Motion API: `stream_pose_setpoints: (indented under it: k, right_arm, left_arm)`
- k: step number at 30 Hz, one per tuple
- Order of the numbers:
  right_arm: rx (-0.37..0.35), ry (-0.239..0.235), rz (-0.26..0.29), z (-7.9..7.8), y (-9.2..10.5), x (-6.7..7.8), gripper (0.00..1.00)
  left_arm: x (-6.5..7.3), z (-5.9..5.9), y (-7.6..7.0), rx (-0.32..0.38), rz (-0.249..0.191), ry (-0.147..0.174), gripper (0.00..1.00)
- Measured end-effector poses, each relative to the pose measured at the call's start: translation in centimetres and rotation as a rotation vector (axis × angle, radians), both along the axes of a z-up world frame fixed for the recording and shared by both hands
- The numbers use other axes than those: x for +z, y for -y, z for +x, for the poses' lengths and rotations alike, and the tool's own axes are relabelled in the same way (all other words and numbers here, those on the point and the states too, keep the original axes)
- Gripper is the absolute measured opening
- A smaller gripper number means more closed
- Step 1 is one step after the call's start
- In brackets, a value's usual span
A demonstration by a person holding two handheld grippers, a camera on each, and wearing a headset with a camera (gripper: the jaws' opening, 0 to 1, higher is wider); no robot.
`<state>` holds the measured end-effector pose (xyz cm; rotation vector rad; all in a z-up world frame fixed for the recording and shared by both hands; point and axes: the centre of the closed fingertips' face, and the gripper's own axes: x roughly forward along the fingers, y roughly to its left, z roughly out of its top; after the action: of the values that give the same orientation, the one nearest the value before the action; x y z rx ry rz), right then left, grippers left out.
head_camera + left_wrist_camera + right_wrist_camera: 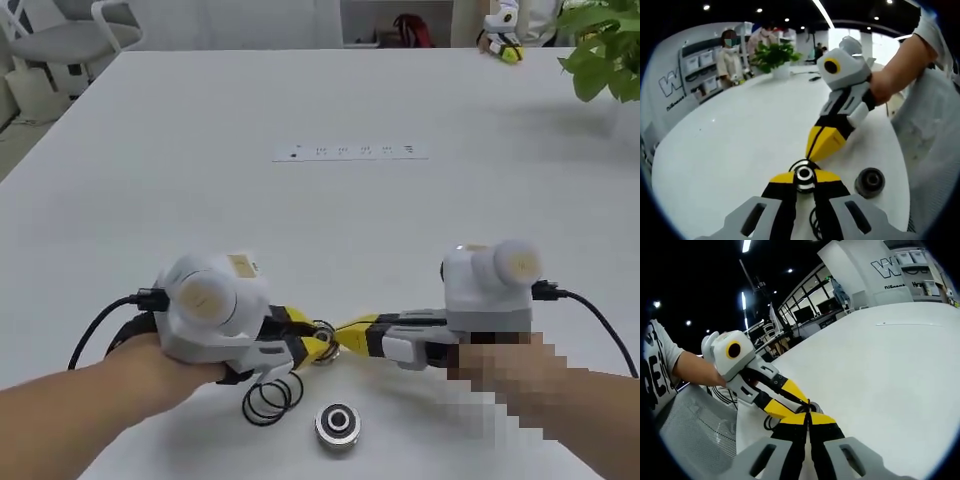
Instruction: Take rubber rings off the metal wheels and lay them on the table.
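Legible text: a wall sign (888, 264) begins with a large "W"; the rest is too small to read. The marks on the printed strip (350, 152) on the table (420, 210) are illegible.

Pose: both my tongs lie low and near level, tips meeting nose to nose. My left hand (160, 365) wraps its handle from behind.

Left gripper (310, 345): jaws clamped on a metal wheel (805, 176).

Right gripper (812, 154): jaws pressed together at that wheel's rim. I cannot tell whether a ring is pinched.

Loose rubber rings (272, 395) lie on the table under the left gripper, with a second wheel (338, 424) just beside them.
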<state>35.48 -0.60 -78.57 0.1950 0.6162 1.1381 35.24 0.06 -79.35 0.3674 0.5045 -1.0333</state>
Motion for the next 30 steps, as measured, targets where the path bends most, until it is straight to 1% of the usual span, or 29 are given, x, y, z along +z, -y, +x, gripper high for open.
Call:
stream_pose_setpoints:
  k: [1, 2, 5, 9, 13, 16, 18, 20, 26, 30]
  right_arm:
    - [-0.003, -0.002, -0.001, 0.1, 0.1, -0.2, 0.0]
    - [-0.005, -0.003, -0.001, 0.1, 0.1, -0.2, 0.0]
    - [-0.009, -0.003, -0.004, 0.2, 0.2, -0.3, 0.0]
    - [-0.009, -0.003, 0.0, 0.2, 0.2, -0.2, 0.0]
    - [-0.007, -0.004, 0.013, 0.2, 0.0, 0.1, 0.0]
    - [-0.004, -0.004, 0.02, 0.1, -0.1, 0.3, 0.0]
    - [-0.003, -0.006, 0.028, 0.1, -0.3, 0.6, 0.0]
    - [0.001, -0.003, 0.032, 0.0, -0.4, 0.8, 0.0]
    - [0.004, -0.001, 0.05, -0.1, -0.6, 1.4, 0.0]
    - [0.0, -0.003, 0.063, 0.0, -0.5, 1.8, 0.0]
  left_arm:
    - [0.0, 0.0, 0.0, 0.002, -0.004, 0.001, 0.12]
    - [0.0, 0.0, 0.0, -0.007, 0.002, 0.014, 0.12]
    - [0.1, -0.1, 0.1, -0.017, 0.01, 0.028, 0.13]
    - [0.2, -0.1, 0.0, -0.03, 0.003, 0.029, 0.14]
    - [0.4, -0.4, 0.0, -0.05, -0.001, 0.03, 0.19]
    - [0.9, -1.0, -0.1, -0.064, -0.016, 0.026, 0.23]
    - [1.1, -1.3, -0.2, -0.073, -0.024, 0.028, 0.24]
    - [1.3, -1.4, -0.3, -0.074, -0.03, 0.029, 0.26]
    - [2.5, -1.6, -0.8, -0.071, -0.059, 0.042, 0.31]
    - [3.7, -1.7, -1.2, -0.057, -0.101, 0.041, 0.35]
